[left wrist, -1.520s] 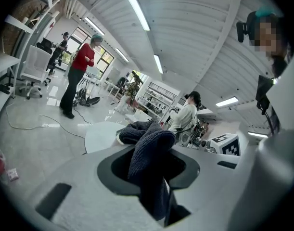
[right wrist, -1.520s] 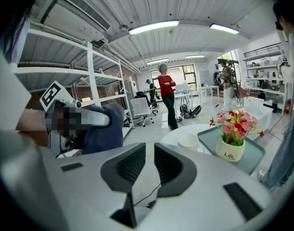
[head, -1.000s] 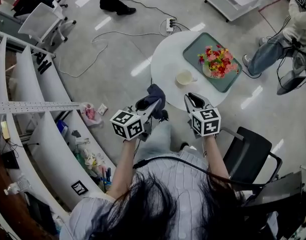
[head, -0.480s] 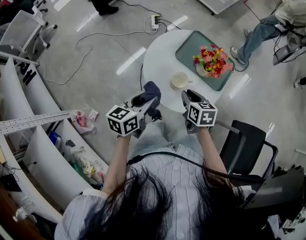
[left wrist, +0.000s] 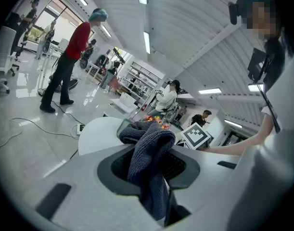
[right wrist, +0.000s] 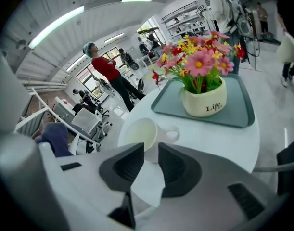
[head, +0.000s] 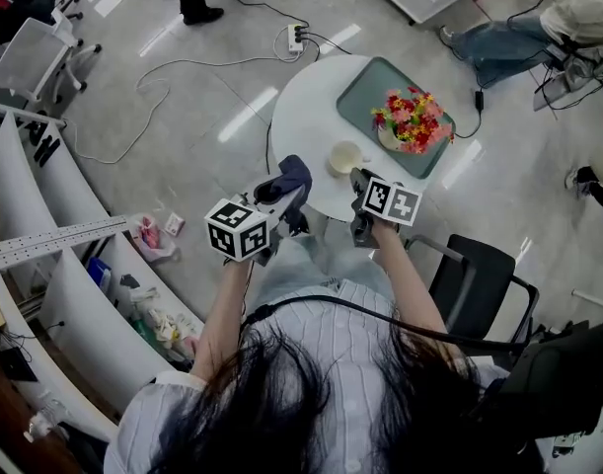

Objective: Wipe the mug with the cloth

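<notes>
A pale yellow mug [head: 344, 156] [right wrist: 144, 133] stands upright on the round white table [head: 306, 117], handle toward the tray. My right gripper [head: 359, 183] [right wrist: 150, 153] is open and empty. Its jaws point at the mug from the table's near edge, and the mug sits just beyond their tips. To its left my left gripper [head: 278, 203] [left wrist: 151, 150] is shut on a dark blue-grey cloth [head: 289, 179] [left wrist: 149, 148]. The cloth bunches out above the jaws and hangs over the table's near-left edge.
A green tray [head: 360, 92] [right wrist: 238, 112] behind the mug holds a cream pot of flowers [head: 410, 121] [right wrist: 204, 97]. A black chair [head: 479, 279] stands to my right and curved white shelving [head: 44, 196] to my left. Cables and a power strip [head: 293, 38] lie on the floor; people stand around.
Both grippers have moved forward toward the table. The right gripper's jaws now reach the table edge just short of the mug. The cloth stays held in the left gripper.
</notes>
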